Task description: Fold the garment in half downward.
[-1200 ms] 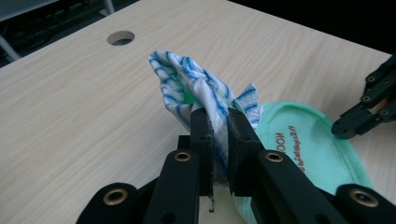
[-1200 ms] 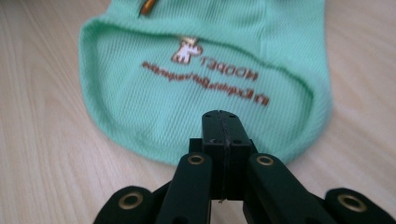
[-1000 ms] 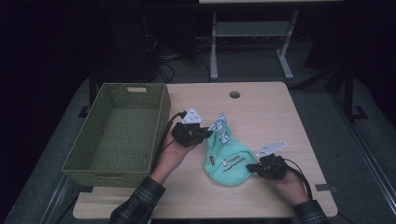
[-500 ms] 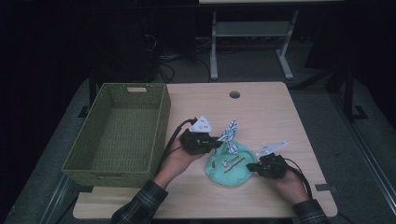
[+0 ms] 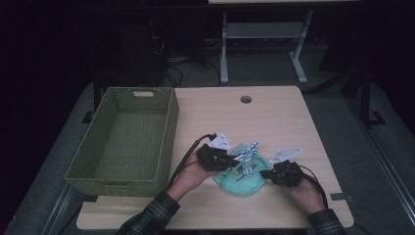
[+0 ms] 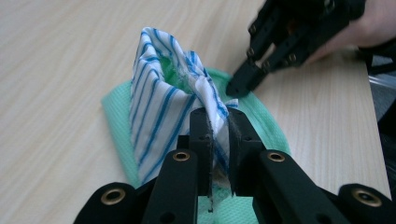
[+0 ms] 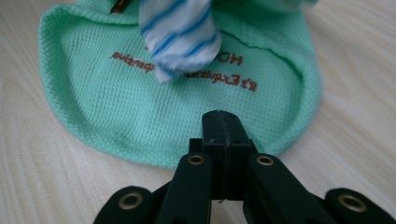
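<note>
At a pale wooden table (image 5: 274,110), a person works a green garment (image 5: 240,177) with a gripper in each hand. The garment lies flat near the table's front edge, about midway along it, its rounded hem toward the person. The left gripper (image 6: 218,122) is clamped on a fold of blue-and-white striped cloth (image 6: 159,100), which stands up in a peak above the green fabric. The right gripper (image 7: 223,122) has its jaws pressed together, tips low against the garment's near edge; whether any fabric is caught between them cannot be told. From the left gripper's camera, the right gripper's tip rests at the far side of the striped fold, touching the green fabric. A woven green basket (image 5: 169,120) stands along the table's left edge, well apart from the garment, with a strip of bare wood between them. The back half of the table lies bare up to a round cable hole (image 5: 245,99) near the rear edge, and the right front corner is bare too.
</note>
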Tool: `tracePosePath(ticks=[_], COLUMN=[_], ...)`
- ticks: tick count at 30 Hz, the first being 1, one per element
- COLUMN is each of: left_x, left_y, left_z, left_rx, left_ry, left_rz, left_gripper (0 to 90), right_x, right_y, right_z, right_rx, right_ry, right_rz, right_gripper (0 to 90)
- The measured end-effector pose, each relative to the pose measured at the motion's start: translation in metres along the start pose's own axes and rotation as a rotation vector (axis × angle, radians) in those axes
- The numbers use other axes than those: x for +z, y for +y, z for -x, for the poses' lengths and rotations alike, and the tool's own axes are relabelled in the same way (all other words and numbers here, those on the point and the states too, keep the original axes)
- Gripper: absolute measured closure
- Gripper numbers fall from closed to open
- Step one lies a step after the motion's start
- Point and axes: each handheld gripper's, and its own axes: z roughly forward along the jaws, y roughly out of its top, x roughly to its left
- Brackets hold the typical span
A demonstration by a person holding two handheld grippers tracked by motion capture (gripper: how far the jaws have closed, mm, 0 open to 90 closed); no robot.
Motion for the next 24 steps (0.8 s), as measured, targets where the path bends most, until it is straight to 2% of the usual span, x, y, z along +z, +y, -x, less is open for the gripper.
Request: tracePosePath(ticks=[4,5,6,11,15,17,20,24], left_x=[0.006,0.006,0.006,-0.003,-0.010,-0.011,-0.008,0.006], left_y=[-0.001,-0.001,-0.001,0.006,0.014,0.018,0.022,0.021], left_z=[0.004,0.004,0.004,0.002,-0.001,-0.005,-0.013,-0.024], left_rx=[0.014,0.014,0.013,0.003,0.004,0.003,0.000,-0.031], left_ry=[-0.012,-0.012,-0.011,-0.019,-0.022,-0.026,-0.032,-0.046], left_rz=[-0.018,-0.018,-0.012,0.027,0.057,0.066,0.070,0.049], left_gripper=[79.0,74.0,74.0,57.5,54.0,56.1,67.2,82.4], right_x=[-0.005,-0.005,-0.007,-0.014,-0.017,-0.018,-0.019,-0.022], right_y=[-0.001,-0.001,-0.002,-0.005,-0.007,-0.008,-0.009,-0.012], right_z=[0.003,0.003,0.005,0.011,0.016,0.016,0.017,0.020], right_rx=[0.010,0.010,0.015,0.044,0.053,0.055,0.057,0.063], right_ry=[-0.015,-0.015,-0.021,-0.032,-0.032,-0.037,-0.041,-0.052], right_rz=[0.012,0.012,0.026,0.051,0.062,0.063,0.062,0.061], right_gripper=[89.8,89.8,89.8,89.8,89.8,89.8,89.8,89.8])
